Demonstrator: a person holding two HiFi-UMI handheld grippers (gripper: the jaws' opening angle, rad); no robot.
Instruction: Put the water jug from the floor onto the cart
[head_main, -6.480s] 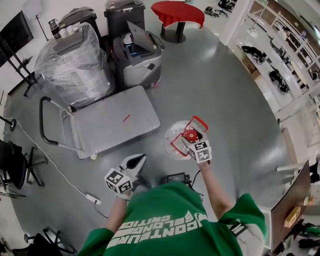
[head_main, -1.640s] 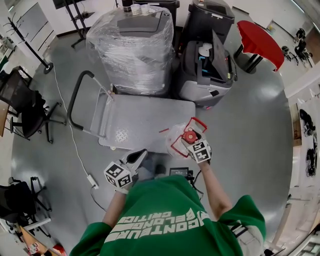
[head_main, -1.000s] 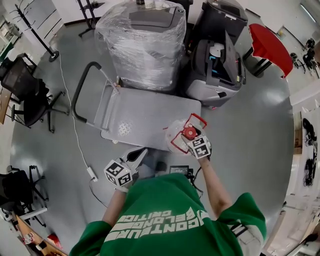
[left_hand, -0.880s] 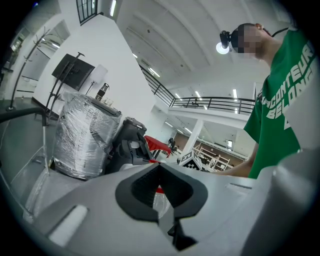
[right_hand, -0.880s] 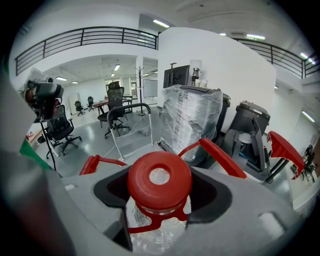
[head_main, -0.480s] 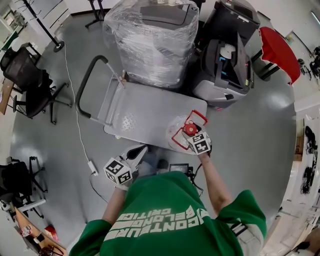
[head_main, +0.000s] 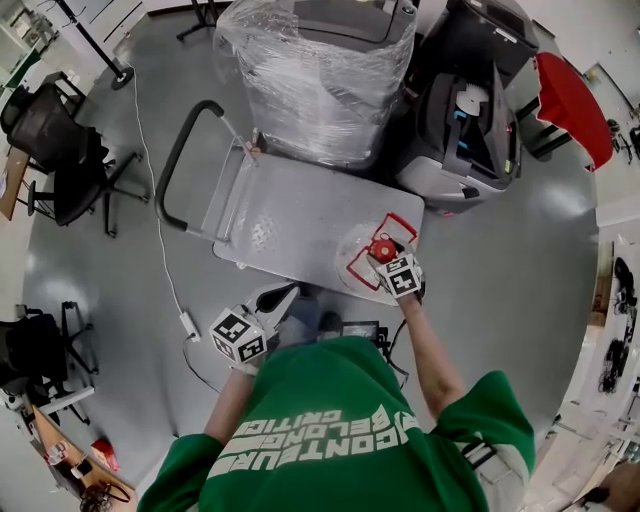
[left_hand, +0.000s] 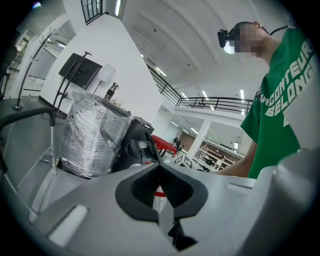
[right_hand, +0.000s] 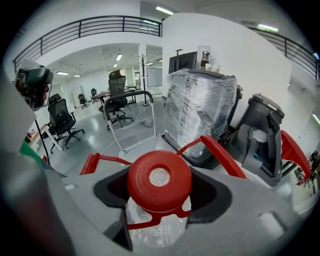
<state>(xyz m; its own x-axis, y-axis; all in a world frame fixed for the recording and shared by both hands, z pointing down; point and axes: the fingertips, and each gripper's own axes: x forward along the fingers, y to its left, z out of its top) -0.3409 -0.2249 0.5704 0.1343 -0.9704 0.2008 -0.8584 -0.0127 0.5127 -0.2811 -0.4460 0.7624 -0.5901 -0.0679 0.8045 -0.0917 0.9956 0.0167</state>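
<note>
Standing on the grey floor (head_main: 520, 260), the flat cart (head_main: 290, 205) has its black handle (head_main: 172, 150) at the left and a film-wrapped machine (head_main: 320, 70) just behind it. The clear water jug (head_main: 355, 245) is over the cart's near right corner; whether its base touches the deck cannot be told. The right gripper (head_main: 385, 258) is clamped on the jug's neck, under the red cap (right_hand: 159, 180). The left gripper (head_main: 283, 295), jaws pressed together and empty, hangs near the cart's front edge.
</note>
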